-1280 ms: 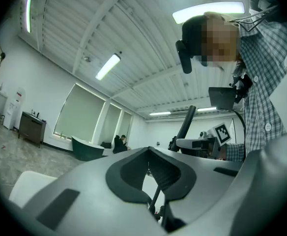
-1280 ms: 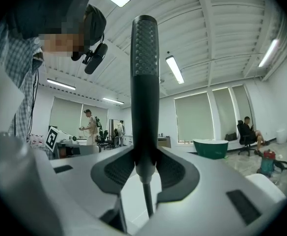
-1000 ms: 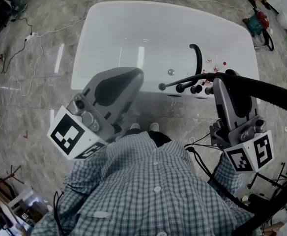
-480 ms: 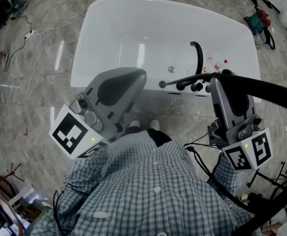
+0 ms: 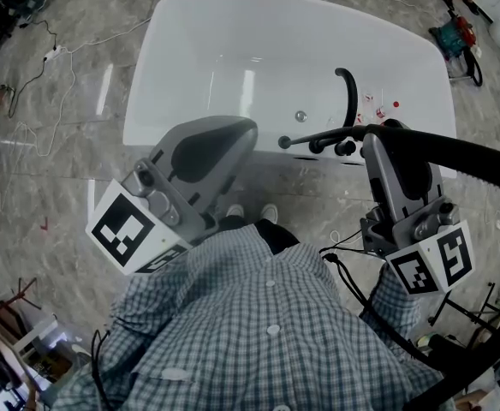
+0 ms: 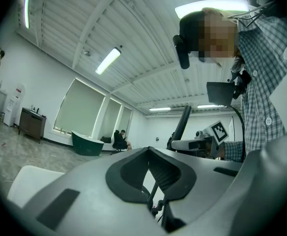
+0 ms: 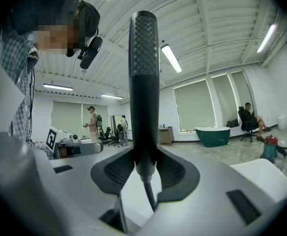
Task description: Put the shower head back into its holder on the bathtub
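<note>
The white bathtub [image 5: 233, 50] lies ahead of me in the head view. A black curved spout [image 5: 347, 92] and a row of black knobs [image 5: 344, 149] stand on its near rim. My right gripper [image 5: 383, 135] hovers over that rim, shut on the black stick-shaped shower head [image 5: 464, 154], which juts out to the right. A thin black part [image 5: 318, 136] reaches left over the knobs. In the right gripper view the shower head [image 7: 143, 82] stands upright between the jaws of the right gripper [image 7: 144, 168], hose hanging below. My left gripper [image 5: 233, 135] [image 6: 148, 152] is shut and holds nothing, left of the fittings.
Cables [image 5: 57, 58] trail over the marble floor left of the tub. A green machine [image 5: 449, 37] sits at the far right. Small red bits [image 5: 385, 106] lie on the rim by the spout. A green tub [image 7: 212, 134] and people stand far off in the room.
The right gripper with the shower head has edged slightly left and toward the tub rim. The left gripper has barely moved.
</note>
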The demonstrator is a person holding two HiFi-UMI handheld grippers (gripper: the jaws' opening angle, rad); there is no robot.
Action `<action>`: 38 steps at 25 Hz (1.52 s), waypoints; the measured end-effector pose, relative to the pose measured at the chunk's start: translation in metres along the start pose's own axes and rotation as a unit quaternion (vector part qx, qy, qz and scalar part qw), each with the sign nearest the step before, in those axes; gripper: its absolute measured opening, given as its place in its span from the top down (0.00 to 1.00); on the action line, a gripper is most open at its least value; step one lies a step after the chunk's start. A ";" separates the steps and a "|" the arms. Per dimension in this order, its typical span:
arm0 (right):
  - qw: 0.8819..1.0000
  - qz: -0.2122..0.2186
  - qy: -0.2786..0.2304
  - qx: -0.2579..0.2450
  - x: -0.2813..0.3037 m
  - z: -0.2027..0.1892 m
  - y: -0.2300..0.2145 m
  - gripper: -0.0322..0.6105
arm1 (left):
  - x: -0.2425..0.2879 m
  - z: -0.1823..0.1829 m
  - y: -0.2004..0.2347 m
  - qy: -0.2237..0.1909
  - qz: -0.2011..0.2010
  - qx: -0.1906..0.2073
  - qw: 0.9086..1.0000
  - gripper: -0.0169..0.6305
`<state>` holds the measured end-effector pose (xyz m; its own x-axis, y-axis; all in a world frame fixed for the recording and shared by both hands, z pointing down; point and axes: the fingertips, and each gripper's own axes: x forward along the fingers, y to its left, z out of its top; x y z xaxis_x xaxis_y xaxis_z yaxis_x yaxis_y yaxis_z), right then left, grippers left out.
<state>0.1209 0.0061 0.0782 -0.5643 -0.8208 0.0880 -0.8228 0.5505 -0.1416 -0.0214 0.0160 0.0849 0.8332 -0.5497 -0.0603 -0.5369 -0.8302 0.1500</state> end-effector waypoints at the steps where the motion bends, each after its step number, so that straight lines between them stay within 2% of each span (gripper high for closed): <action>1: 1.000 0.000 0.001 0.001 0.000 -0.001 0.000 0.74 | 0.000 -0.001 0.000 0.001 0.000 -0.001 1.000 0.96; 38: 0.998 0.008 0.049 0.027 0.034 -0.050 -0.001 0.74 | 0.010 -0.030 0.014 0.027 -0.017 -0.030 0.999 0.96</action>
<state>0.0994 -0.0148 0.1305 -0.5839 -0.7915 0.1805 -0.8099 0.5527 -0.1964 -0.0170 0.0017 0.1164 0.8573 -0.5147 -0.0127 -0.5012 -0.8399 0.2084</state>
